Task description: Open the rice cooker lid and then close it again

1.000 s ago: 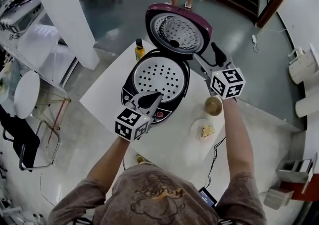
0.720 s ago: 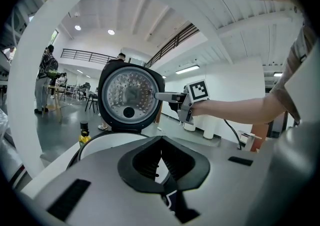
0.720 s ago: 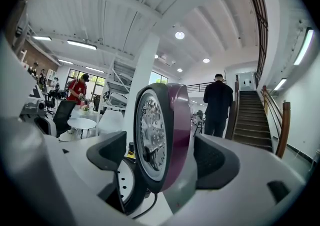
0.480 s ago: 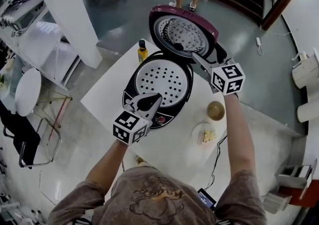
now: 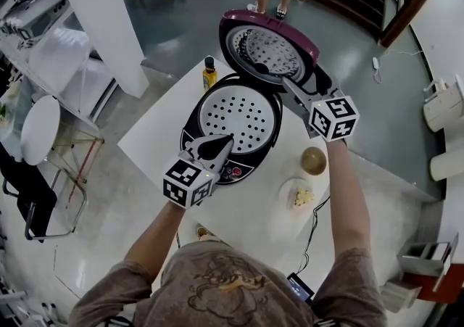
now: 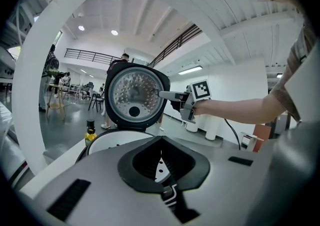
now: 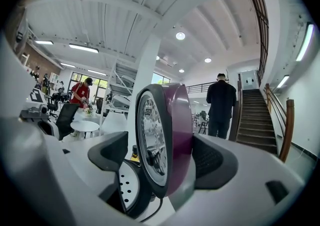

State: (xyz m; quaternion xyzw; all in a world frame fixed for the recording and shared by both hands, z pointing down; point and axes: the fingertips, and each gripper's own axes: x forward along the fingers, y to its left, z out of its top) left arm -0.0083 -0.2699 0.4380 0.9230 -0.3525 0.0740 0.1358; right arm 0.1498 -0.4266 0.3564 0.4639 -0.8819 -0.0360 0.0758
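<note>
1. Hardly anything has shifted in the last second. The lid (image 5: 264,46) stands open as before, and the right tongs (image 5: 299,79) have crept closer round its rim. Their jaws widened and have just been easing in a touch.
2. We see the right tongs wide, with the lid's edge between them. There is a gap on the inner face, so we judge it isn't clamped yet.
3. The left tongs (image 5: 221,143) are closed on nothing. They hover at the front of the cooker (image 5: 190,130), well apart from the lid.
4. The lid rises from the far hinge, edge-on to the right tongs. That hand is clearly the nearer one, so we reckon closing means swinging the lid towards us and down over the pot.
5. The lid has a maroon shell and a dimpled metal inner plate with a dark centre. Below it a white perforated tray (image 5: 238,112) sits in the black cooker on the desk (image 5: 152,144).
</note>
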